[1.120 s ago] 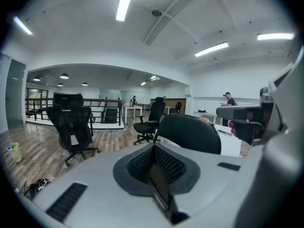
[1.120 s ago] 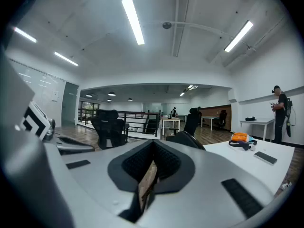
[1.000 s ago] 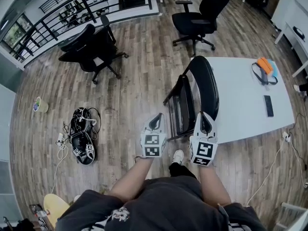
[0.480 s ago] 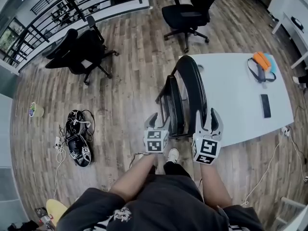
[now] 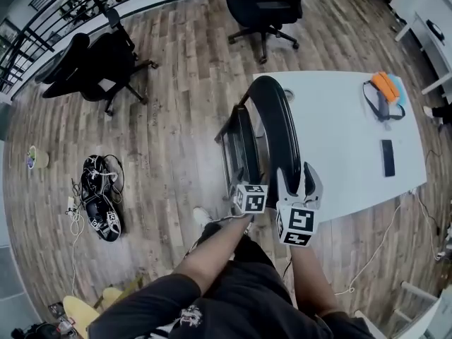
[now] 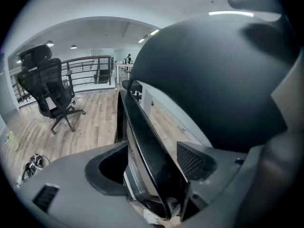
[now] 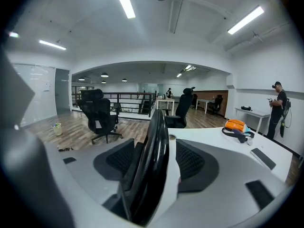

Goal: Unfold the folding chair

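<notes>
The black folding chair stands folded and leans against the white table (image 5: 339,140). Its curved backrest (image 5: 277,122) is on the table side, and its flat seat panel (image 5: 244,154) is to the left. My left gripper (image 5: 248,193) points steeply down at the seat's near end. Its jaws are opening, and the seat's edge (image 6: 142,141) runs between the pads without touching them. My right gripper (image 5: 299,182) sits at the backrest's near end. Its jaws are opening around the backrest's rim (image 7: 154,141), with a gap on both sides.
An orange strapped item (image 5: 387,92) and a dark phone (image 5: 387,157) lie on the table. Two black office chairs (image 5: 261,6) (image 5: 92,58) stand on the wood floor. A heap of cables and gear (image 5: 99,198) lies at left. A person (image 7: 278,110) stands far right.
Both grippers have moved forward to the chair and their jaws have gone from shut to wide. The left one sank to the seat's edge. The right one now straddles the backrest rim.
</notes>
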A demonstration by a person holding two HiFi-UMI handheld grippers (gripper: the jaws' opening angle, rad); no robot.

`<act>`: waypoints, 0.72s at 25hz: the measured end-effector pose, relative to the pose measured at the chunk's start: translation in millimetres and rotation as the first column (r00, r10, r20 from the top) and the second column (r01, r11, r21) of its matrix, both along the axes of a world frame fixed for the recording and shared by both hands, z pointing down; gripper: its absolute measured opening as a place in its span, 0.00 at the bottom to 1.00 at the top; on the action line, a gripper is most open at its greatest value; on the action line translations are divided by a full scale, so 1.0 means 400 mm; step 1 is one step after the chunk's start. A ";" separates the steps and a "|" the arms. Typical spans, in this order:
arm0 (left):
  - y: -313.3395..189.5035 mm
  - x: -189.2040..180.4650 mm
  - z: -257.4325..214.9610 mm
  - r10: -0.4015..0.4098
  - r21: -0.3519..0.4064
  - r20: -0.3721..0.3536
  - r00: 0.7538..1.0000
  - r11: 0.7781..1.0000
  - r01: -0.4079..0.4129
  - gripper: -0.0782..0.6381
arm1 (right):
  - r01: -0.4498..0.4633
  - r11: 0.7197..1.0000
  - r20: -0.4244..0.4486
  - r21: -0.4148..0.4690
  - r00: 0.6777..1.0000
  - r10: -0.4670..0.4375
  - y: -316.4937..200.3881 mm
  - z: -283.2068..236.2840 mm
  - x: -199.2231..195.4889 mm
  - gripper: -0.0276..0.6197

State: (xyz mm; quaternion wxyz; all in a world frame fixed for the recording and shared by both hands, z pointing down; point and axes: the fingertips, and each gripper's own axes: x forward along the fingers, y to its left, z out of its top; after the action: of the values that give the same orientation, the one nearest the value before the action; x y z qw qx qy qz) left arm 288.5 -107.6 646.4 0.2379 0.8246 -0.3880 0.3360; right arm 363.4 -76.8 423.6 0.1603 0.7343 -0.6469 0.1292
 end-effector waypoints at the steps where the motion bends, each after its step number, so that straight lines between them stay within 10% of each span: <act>1: -0.006 0.003 0.015 -0.011 -0.008 0.013 1.000 1.000 0.011 0.54 | 0.000 1.000 0.002 -0.007 1.000 0.000 -0.005 0.008 0.000 0.44; 12: -0.015 0.037 0.098 -0.036 -0.130 0.009 0.999 0.991 0.037 0.53 | 0.026 0.993 0.064 -0.116 0.998 -0.019 -0.024 0.108 -0.010 0.43; 18: -0.013 0.051 0.094 -0.020 -0.139 -0.017 1.000 0.990 0.017 0.42 | 0.006 0.992 0.146 -0.126 0.989 0.013 -0.023 0.111 0.006 0.25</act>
State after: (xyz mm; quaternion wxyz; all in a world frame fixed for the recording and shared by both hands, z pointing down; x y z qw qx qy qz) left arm 308.7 -112.9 684.0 0.3017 0.8054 -0.3690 0.3524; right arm 365.6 -86.0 467.9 0.1581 0.7124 -0.6461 0.2237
